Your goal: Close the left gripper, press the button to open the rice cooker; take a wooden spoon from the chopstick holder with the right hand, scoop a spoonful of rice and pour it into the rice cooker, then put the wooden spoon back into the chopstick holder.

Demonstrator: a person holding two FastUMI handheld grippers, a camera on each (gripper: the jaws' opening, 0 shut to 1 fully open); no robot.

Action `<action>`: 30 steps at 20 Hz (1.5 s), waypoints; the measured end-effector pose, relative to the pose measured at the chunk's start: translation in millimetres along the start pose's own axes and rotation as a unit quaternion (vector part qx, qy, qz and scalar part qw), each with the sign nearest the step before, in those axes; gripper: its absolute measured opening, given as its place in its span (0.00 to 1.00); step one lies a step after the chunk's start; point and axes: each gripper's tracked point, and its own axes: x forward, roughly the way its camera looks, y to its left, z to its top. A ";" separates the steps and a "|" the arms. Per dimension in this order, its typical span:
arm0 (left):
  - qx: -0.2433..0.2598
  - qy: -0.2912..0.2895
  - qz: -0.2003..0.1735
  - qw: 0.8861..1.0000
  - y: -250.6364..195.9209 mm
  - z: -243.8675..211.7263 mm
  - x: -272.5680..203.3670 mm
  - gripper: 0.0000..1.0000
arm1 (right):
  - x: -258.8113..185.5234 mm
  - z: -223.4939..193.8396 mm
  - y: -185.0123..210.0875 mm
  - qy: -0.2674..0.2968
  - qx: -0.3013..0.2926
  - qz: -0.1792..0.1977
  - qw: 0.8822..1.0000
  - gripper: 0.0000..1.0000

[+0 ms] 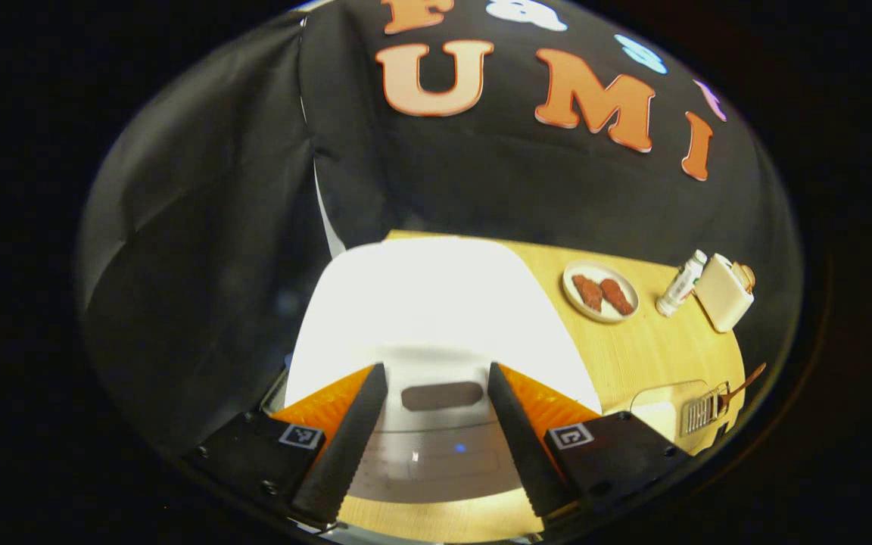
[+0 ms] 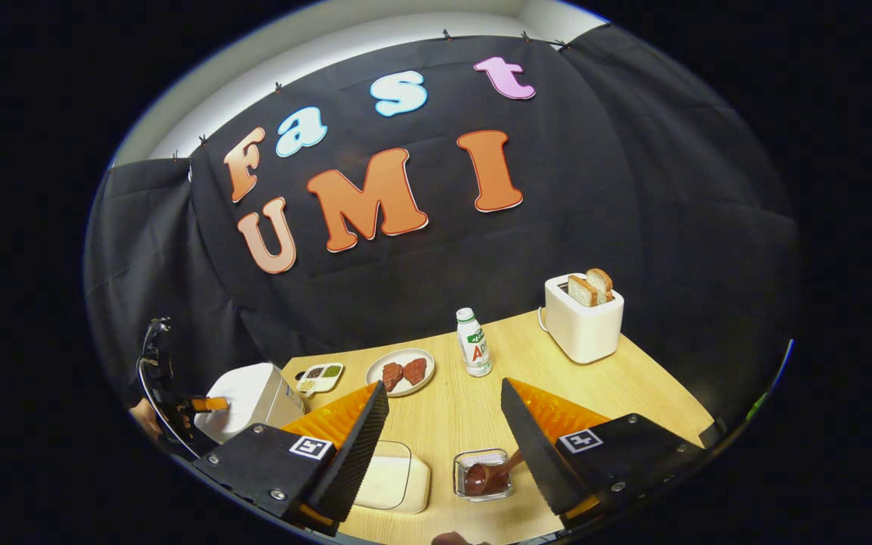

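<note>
Black cloth walls close in the booth behind a pale wooden table (image 2: 633, 393), and I am working both grippers over it.

From the left gripper view, my left gripper (image 1: 436, 431) hangs with its fingers spread wide, holding nothing, just above the front of the white rice cooker (image 1: 436, 303). The cooker's lid is down, and its dark oval button (image 1: 442, 395) sits between my two fingers, untouched as far as I can tell. Farther along the table I see a plate of reddish-brown pieces (image 1: 600, 291), a small white bottle (image 1: 681, 284) and a white toaster (image 1: 724, 291) close beside it.

From the right gripper view, my right gripper (image 2: 443, 446) is also wide apart and empty, poised over the near edge of the table. Between its fingers, down on the table, stands the clear chopstick holder (image 2: 481, 473) with the wooden spoon (image 2: 485, 475) resting in it, bowl toward me. Just to its left lies a white container of rice (image 2: 394, 477). Behind, I make out the plate, the bottle, a small sectioned condiment dish (image 2: 320, 376), and the toaster with two bread slices (image 2: 591, 286) standing up in its slots. At the far left, the other gripper hovers at the rice cooker's front.
</note>
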 end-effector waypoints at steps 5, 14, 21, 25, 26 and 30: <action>-0.020 0.012 0.022 0.999 -2.9 -3.8 -7.3 0.94 | 4.2 -3.9 2.7 0.008 -0.005 0.006 1.000 0.93; 0.011 -0.132 0.027 0.991 -25.3 76.4 -82.0 0.95 | 0.9 56.2 15.6 -0.062 -0.112 -0.009 0.992 0.94; -0.012 -0.295 -0.017 0.955 -83.3 156.9 -198.6 0.93 | -12.4 122.2 64.9 -0.149 -0.171 0.009 0.974 0.94; -0.026 -0.370 -0.026 0.928 -101.9 182.4 -256.3 0.95 | -12.3 131.8 79.2 -0.149 -0.149 0.027 0.977 0.94; -0.028 -0.386 -0.023 0.922 -106.3 184.7 -270.2 0.94 | -14.3 137.7 82.4 -0.156 -0.147 0.029 0.976 0.93; -0.051 -0.413 -0.031 0.909 -126.9 170.8 -292.1 0.95 | -17.6 142.9 87.9 -0.175 -0.136 0.034 0.975 0.93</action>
